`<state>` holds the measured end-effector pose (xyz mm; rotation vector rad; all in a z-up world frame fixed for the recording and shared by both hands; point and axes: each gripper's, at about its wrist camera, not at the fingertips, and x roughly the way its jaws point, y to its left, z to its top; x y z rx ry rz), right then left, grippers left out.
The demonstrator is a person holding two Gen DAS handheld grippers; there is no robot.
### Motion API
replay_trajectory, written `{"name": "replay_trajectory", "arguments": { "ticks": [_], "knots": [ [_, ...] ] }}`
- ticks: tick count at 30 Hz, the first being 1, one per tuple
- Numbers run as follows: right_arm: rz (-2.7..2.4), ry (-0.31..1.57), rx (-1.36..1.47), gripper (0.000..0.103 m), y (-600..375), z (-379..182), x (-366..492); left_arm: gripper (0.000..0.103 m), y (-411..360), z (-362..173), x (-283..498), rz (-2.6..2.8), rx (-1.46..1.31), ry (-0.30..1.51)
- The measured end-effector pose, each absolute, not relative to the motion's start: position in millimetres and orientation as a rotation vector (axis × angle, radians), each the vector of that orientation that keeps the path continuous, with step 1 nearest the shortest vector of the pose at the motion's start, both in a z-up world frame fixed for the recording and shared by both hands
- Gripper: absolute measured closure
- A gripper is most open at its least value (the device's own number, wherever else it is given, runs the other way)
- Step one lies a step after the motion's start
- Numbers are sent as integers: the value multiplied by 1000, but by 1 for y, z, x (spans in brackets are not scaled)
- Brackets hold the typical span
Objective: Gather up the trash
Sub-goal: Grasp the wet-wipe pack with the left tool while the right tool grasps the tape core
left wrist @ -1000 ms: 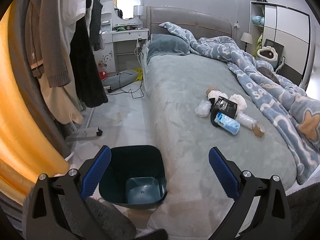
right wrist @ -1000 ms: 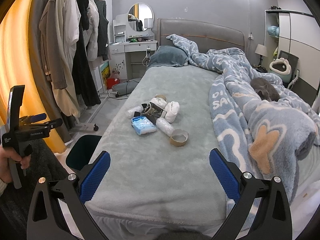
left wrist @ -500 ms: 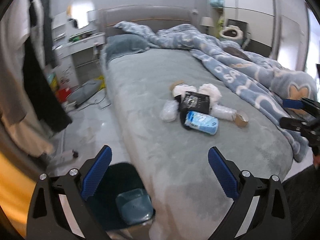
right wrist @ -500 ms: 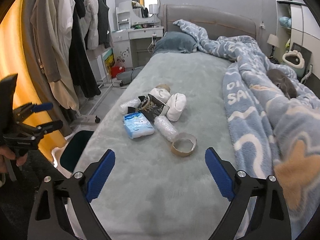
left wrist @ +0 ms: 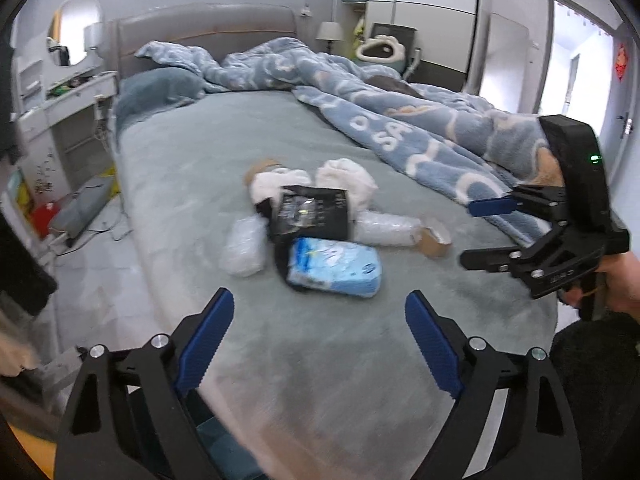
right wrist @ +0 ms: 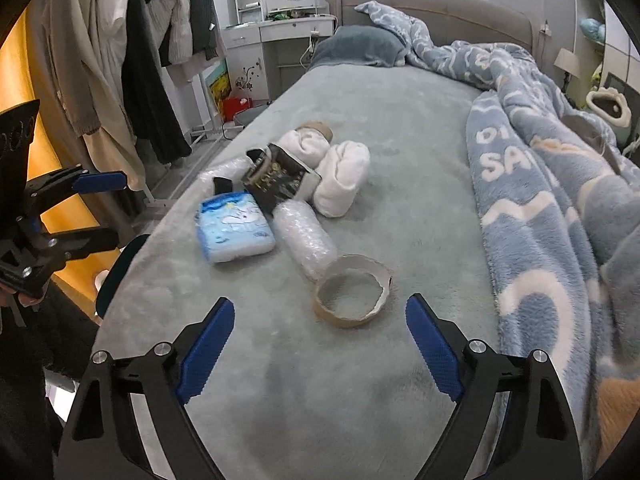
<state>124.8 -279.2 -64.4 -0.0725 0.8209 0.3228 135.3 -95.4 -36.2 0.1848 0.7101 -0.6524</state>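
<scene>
I've swung both spread, empty grippers, left [left wrist: 316,330] and right [right wrist: 318,332], toward the trash pile [right wrist: 280,196] mid-bed near its left edge; the loose cardboard ring [right wrist: 352,294] could crumple or skid.

Left gripper [left wrist: 316,340]: jaws spread wide, empty, lower centre of its frame.
Right gripper [right wrist: 318,344]: jaws spread wide, empty, lower centre.

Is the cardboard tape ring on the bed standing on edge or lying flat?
Lying flat. The cardboard tape ring rests on the bed, hole up, bedding visible through it.
</scene>
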Motion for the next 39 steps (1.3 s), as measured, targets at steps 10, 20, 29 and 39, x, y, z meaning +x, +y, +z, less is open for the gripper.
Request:
{"name": "replay_trajectory", "arguments": {
  "ticks": [10,20,29,39],
  "knots": [
    [357,861,-69,14,-287,-85,145,11,-131,-62,162,-689,215,773],
    [398,883,-70,34,-293,-100,167,11,-156,-82,178,-654,293,804],
    [418,860,-102,51,-290,-95,164,28,-160,-79,184,-618,264,802],
    [408,832,-127,51,-289,-82,160,36,-165,-77,182,-608,265,791]
  ]
}}
